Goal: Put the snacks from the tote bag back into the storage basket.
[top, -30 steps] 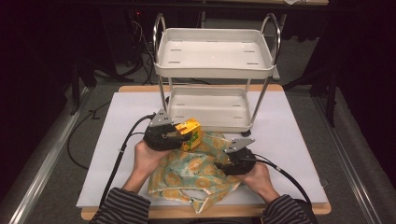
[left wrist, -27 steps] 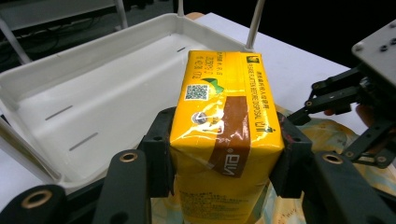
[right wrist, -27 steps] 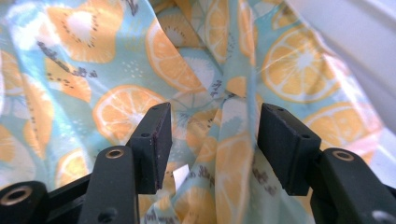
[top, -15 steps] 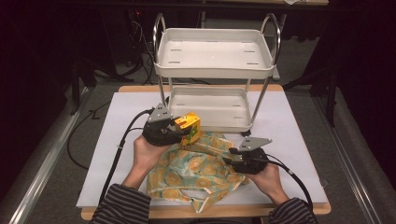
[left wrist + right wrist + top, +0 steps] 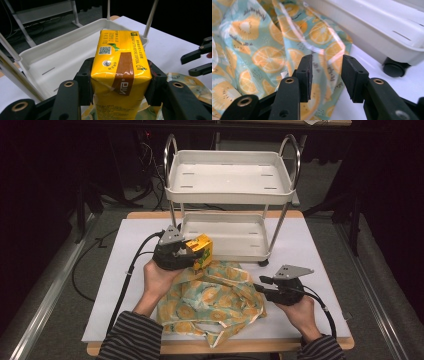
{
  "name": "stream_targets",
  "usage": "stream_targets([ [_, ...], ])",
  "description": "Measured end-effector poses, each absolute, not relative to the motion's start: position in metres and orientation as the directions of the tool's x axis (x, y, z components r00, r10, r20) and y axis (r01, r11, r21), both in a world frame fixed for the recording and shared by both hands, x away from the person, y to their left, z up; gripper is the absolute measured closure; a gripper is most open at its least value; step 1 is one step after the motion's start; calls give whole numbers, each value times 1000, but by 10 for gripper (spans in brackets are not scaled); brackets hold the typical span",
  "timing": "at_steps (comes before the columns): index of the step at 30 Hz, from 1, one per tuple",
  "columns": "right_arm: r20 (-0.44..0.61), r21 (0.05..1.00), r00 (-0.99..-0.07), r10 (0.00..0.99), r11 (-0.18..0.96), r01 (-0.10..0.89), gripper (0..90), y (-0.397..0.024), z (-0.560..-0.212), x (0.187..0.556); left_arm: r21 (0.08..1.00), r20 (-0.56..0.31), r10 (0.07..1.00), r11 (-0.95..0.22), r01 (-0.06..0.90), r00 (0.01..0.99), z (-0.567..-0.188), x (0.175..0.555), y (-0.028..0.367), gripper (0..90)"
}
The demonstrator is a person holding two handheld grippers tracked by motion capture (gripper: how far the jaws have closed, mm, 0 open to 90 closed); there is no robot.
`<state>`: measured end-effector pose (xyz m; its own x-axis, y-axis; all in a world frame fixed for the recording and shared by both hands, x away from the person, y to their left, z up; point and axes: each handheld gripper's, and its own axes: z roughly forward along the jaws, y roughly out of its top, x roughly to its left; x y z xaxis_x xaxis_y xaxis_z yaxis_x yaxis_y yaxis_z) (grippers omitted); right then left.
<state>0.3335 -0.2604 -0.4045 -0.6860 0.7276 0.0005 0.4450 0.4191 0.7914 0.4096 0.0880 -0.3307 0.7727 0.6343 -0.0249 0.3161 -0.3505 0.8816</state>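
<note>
Carton: my left gripper (image 5: 192, 254) holds a yellow drink carton (image 5: 202, 252) above the table, just in front of the cart's lower tray (image 5: 226, 236). My jaws are clamped on its two sides.
Carton, close view: in the left gripper view the carton (image 5: 120, 72) shows a brown band with white letters, a small code square and a round foil spot — the high view gives none of this, only a yellow block.
Bag: under and beside the carton lies a crumpled bag (image 5: 220, 302) with an orange-slice pattern, on the white table cover (image 5: 125, 270). In the right gripper view the pattern (image 5: 259, 50) is very near and I also see a clear glossy strip on it.
Right gripper: my right gripper (image 5: 270, 285) is at the right edge of the bag, jaws apart with nothing between them. In its own view (image 5: 325, 75) the gap is plain.
Cart: a white two-level cart (image 5: 230, 177) stands behind. One black wheel (image 5: 394, 68) is seen in the right gripper view.
Hard to see: the bottom of the carton is cut off in the left gripper view — whether the bag's mouth is open I cannot tell.
</note>
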Motion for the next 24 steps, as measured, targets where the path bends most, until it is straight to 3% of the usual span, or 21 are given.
stream_targets([
  [24,-32,744,-583,812,409,528,600,-297,-431,329,885,14,644,-363,290,765,-321,433,67,517],
])
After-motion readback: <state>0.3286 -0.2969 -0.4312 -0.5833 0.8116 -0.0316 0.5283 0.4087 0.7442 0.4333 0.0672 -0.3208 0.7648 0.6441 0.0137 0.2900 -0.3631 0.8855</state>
